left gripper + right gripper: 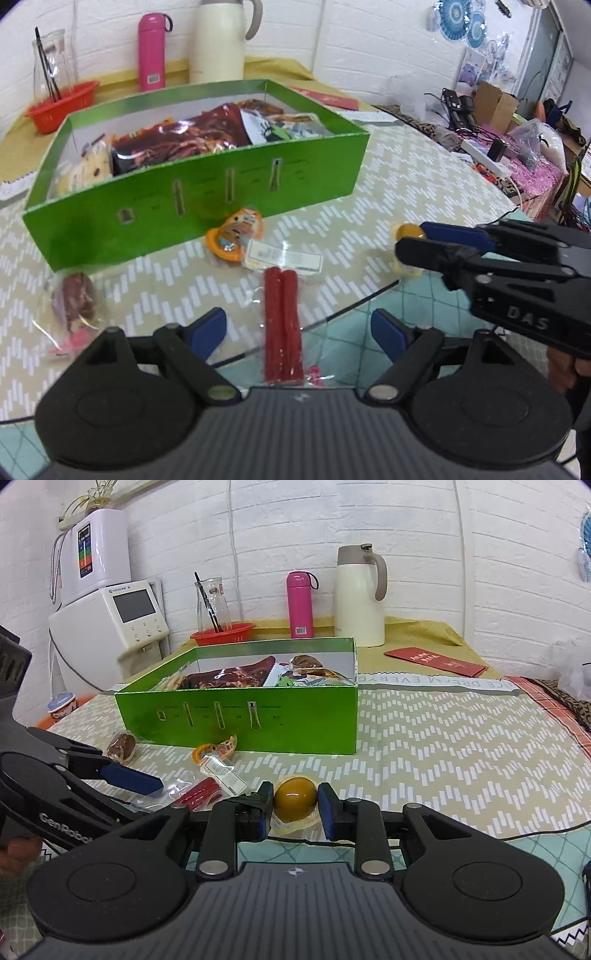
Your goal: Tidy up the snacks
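Gripping wrapped yellow egg between both pads, right gripper sitting at table near edge. Left gripper hanging wide open, empty, over red sausage pack. Green box standing behind, contents partly hidden by wall. Brown snack blurring, unreadable, lying near box's left corner.

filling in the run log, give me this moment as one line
left gripper: open, over red sticks | right gripper: shut on yellow snack | green box: partly filled

Bright, even indoor light; fisheye-bent edges (left view slightly blurred).
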The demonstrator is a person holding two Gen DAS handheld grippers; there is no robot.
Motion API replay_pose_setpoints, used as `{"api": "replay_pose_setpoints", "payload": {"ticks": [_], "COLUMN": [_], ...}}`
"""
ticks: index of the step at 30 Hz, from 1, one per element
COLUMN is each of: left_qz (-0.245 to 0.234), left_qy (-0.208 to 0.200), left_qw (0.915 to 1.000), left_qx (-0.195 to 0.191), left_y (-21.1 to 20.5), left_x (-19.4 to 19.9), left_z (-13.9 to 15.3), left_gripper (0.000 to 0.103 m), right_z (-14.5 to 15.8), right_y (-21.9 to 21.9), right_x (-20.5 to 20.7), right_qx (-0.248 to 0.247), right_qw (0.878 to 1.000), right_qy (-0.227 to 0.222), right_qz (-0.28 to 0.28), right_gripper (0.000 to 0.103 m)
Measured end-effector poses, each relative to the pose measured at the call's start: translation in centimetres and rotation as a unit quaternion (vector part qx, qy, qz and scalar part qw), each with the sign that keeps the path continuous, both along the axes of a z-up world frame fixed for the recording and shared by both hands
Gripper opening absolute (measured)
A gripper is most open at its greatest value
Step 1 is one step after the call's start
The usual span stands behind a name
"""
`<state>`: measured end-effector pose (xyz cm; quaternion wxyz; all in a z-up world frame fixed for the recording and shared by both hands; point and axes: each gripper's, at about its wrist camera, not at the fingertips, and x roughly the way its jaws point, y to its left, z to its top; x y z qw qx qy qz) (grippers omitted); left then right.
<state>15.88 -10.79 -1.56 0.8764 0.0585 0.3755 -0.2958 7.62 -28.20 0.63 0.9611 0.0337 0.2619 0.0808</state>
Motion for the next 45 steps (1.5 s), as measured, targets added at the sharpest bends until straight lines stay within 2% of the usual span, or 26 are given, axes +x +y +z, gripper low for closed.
{"api": "replay_pose_setpoints", "payload": {"ticks": [1,2,5,7,9,17,20,23,26,30,33,38,45], "left_qz": [-0.002,-0.006,-0.002,0.009,0.022,0.043,0.04,0.04,0.054,0.084,0.108,0.122,0.131], "left_qy": [-0.019,-0.035,-0.03,-0.02,-0.022,-0.018,-0.034,-0.068,-0.093,-0.103,-0.105,-0.077,-0.04], "left_qw": [0.9997,0.999,0.9995,0.9997,0.9994,0.9977,0.9957,0.993,0.9892,0.9849,0.9827,0.9826,0.9859], "left_qx": [0.015,0.029,0.012,-0.01,-0.016,-0.051,-0.076,-0.088,-0.099,-0.111,-0.108,-0.116,-0.096], "left_y": [-0.3,-0.5,0.4,1.2,1.7,3.6,4.5,4.9,5.4,5.9,5.8,5.6,4.9], "left_x": [-0.3,-0.6,-0.6,-0.4,-0.5,-1.2,-1.9,-2.1,-0.9,2.2,4.5,8.1,12.2], "left_z": [-0.1,0.0,0.4,0.8,0.8,1.3,3.1,5.6,7.7,9.4,9.7,8.9,6.2], "left_gripper": [0.053,0.041,0.037,0.024,0.019,0.018,0.018,0.018,0.018,0.018,0.018,0.018,0.018], "right_z": [0.0,0.0,-0.1,-0.1,-0.2,0.4,1.1,2.1,3.2,4.4,4.6,4.0,1.9], "right_y": [-0.1,-0.2,-0.1,0.0,0.3,1.1,1.4,1.8,2.6,3.8,4.6,5.5,5.7], "right_x": [0.0,-0.1,0.0,0.0,0.1,0.0,0.0,0.7,2.0,4.7,7.1,10.6,14.3], "right_qx": [0.0,0.0,-0.001,0.002,0.003,-0.002,-0.007,-0.009,-0.015,-0.02,-0.027,-0.045,-0.056], "right_qw": [1.0,1.0,1.0,1.0,1.0,1.0,1.0,0.999,0.998,0.996,0.995,0.994,0.996], "right_qy": [0.0,0.0,0.003,0.003,0.003,-0.004,-0.013,-0.027,-0.047,-0.07,-0.08,-0.073,-0.022], "right_qz": [-0.001,-0.002,-0.002,0.001,0.006,0.018,0.024,0.033,0.042,0.055,0.058,0.06,0.067], "right_gripper": [0.047,0.047,0.047,0.047,0.047,0.047,0.047,0.047,0.047,0.047,0.047,0.047,0.047]}}
